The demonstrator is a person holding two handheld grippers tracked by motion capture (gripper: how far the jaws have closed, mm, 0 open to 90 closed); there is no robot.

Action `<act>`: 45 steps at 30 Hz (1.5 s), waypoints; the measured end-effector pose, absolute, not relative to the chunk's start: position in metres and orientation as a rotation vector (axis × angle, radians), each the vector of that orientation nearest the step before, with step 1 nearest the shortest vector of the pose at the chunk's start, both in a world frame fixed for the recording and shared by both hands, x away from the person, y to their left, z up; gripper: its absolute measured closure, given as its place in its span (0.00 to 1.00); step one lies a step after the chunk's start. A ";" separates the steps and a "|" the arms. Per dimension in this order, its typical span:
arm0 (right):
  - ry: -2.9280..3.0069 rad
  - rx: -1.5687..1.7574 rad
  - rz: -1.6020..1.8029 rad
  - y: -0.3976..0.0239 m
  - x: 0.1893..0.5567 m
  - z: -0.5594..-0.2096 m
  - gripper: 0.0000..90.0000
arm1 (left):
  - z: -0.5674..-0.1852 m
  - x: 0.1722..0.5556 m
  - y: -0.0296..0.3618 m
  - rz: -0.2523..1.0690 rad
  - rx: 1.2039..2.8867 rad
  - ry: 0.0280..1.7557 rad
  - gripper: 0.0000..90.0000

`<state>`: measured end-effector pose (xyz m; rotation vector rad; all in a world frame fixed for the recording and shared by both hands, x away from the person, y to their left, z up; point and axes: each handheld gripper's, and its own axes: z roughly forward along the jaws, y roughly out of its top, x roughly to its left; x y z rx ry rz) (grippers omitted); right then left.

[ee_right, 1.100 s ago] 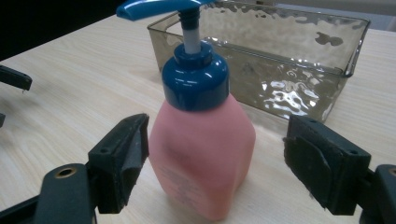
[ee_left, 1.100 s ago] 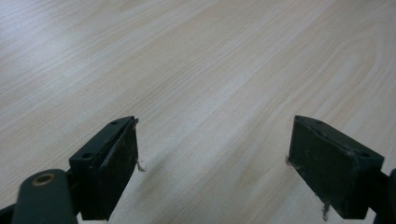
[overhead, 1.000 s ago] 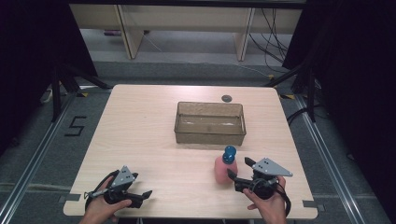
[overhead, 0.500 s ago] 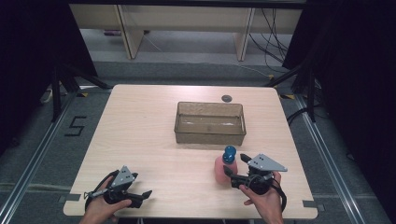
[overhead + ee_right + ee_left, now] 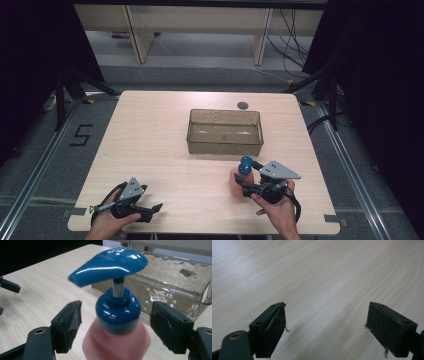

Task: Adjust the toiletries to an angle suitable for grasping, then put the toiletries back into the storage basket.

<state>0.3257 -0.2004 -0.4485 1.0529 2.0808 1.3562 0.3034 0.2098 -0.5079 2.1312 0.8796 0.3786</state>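
Pink plastic makes up the body of the pump bottle (image 5: 237,181), which stands upright on the pale wooden tabletop (image 5: 160,140), topped by a glossy blue collar and a blue pump head (image 5: 110,263). It sits toward the near right part of the tabletop, just in front of the clear plastic bin (image 5: 224,132), near it but apart from it.

In the high view the right gripper (image 5: 248,184) is level with the bottle's near right side, held in the person's right hand (image 5: 277,212). In the right gripper view its fingers (image 5: 68,323) stand on either side of the bottle's shoulder and blue collar, with a gap showing on both sides, so the pads are not pressing on it. They have just been closing in around the bottle, which is between them, but they are still spread wider than it.

Over at the near left corner, the left gripper (image 5: 155,207) lies low over the tabletop in the person's left hand (image 5: 107,225), well apart from the bottle. In the left gripper view its fingers (image 5: 274,326) are spread wide with bare wood between them, pinching nothing.

A small dark round disc (image 5: 242,105) sits on the tabletop beyond the bin, near the far edge.
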 end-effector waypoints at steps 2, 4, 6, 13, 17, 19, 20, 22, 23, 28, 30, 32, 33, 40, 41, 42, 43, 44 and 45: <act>2.087 1.035 1.346 -0.200 0.328 -0.448 0.31 | -0.508 0.303 0.210 0.377 2.132 0.881 0.17; 2.096 1.061 1.366 -0.198 0.328 -0.449 0.32 | -0.508 0.304 0.209 0.376 2.133 0.880 0.17; 2.092 1.076 1.376 -0.196 0.329 -0.450 0.35 | -0.507 0.307 0.212 0.418 2.170 0.837 0.17; 2.097 1.030 1.357 -0.197 0.332 -0.452 0.39 | -0.507 0.305 0.210 0.384 2.150 0.874 0.17; 2.103 1.038 1.361 -0.197 0.333 -0.451 0.41 | -0.508 0.305 0.209 0.377 2.132 0.880 0.17; 2.105 1.039 1.362 -0.197 0.334 -0.452 0.43 | -0.506 0.306 0.210 0.403 2.156 0.854 0.17; 2.105 1.039 1.362 -0.197 0.334 -0.452 0.43 | -0.506 0.306 0.210 0.403 2.156 0.854 0.17; 2.099 1.040 1.368 -0.196 0.335 -0.453 0.45 | -0.507 0.305 0.208 0.379 2.136 0.870 0.17; 2.094 1.057 1.388 -0.196 0.335 -0.453 0.46 | -0.507 0.305 0.208 0.378 2.134 0.871 0.17; 2.072 1.067 1.391 -0.196 0.335 -0.454 0.52 | -0.506 0.305 0.208 0.376 2.149 0.859 0.17; 2.087 1.060 1.381 -0.198 0.335 -0.453 0.53 | -0.506 0.305 0.208 0.378 2.148 0.858 0.17; 2.082 1.028 1.368 -0.197 0.335 -0.453 0.55 | -0.506 0.306 0.208 0.377 2.148 0.857 0.17; 2.082 1.028 1.368 -0.197 0.335 -0.453 0.55 | -0.506 0.306 0.207 0.378 2.152 0.854 0.17; 2.094 1.011 1.319 -0.193 0.331 -0.449 0.59 | -0.506 0.306 0.207 0.382 2.153 0.852 0.17; 2.094 1.011 1.319 -0.193 0.331 -0.449 0.59 | -0.506 0.306 0.207 0.382 2.153 0.852 0.17; 2.093 1.009 1.329 -0.192 0.331 -0.449 0.59 | -0.505 0.306 0.207 0.384 2.153 0.850 0.17; 2.091 1.013 1.334 -0.192 0.331 -0.449 0.59 | -0.505 0.306 0.207 0.386 2.151 0.852 0.17; 2.087 1.009 1.331 -0.192 0.331 -0.449 0.59 | -0.506 0.306 0.206 0.382 2.139 0.859 0.17; 2.089 1.009 1.330 -0.192 0.331 -0.449 0.59 | -0.505 0.306 0.207 0.384 2.153 0.849 0.17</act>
